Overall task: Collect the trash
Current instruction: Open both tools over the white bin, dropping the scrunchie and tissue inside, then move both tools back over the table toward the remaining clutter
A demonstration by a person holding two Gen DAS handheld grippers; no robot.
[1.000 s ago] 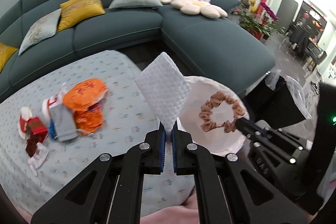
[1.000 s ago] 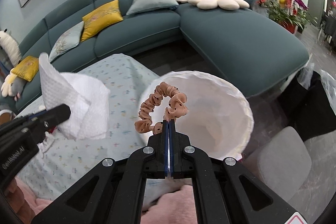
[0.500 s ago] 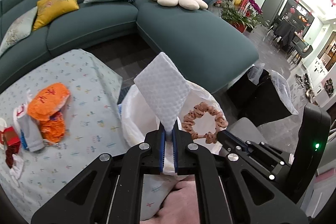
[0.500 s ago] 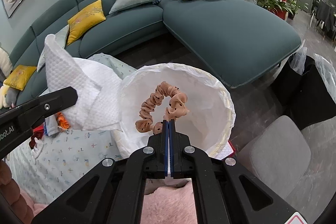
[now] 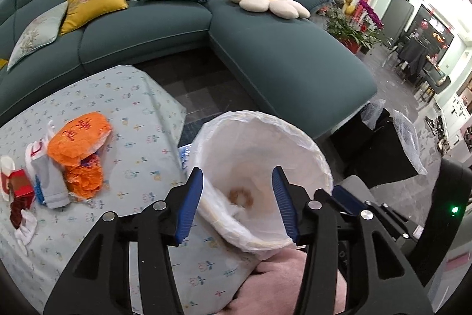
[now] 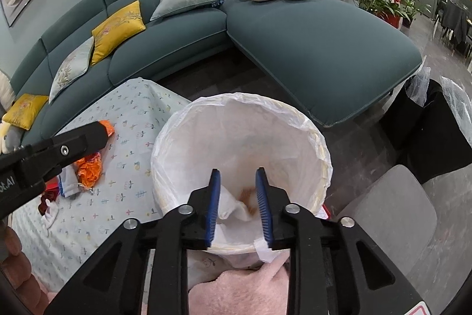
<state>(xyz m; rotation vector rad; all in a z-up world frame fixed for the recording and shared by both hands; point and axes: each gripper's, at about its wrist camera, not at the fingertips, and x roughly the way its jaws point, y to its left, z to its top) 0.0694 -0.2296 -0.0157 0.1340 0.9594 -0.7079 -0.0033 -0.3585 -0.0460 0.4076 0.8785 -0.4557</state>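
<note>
We see the left gripper [image 5: 238,201] with its blue pads spread wide and nothing between them, poised above the white-lined bin [image 5: 309,143]. The right gripper [image 6: 238,204] is likewise parted, more narrowly, and empty, directly over the same bin [image 6: 312,138]. At the bin's bottom lie a peach scrunchie [image 5: 241,194] and a white paper towel [image 6: 233,207], touching one another. The bin stands just beside the right edge of the table under a floral tablecloth [image 5: 141,120]. Toward the table's left edge we note an orange wrapper [image 5: 78,135] among other mixed litter [image 5: 20,191]. A teal sofa [image 5: 165,19] lies beyond.
</note>
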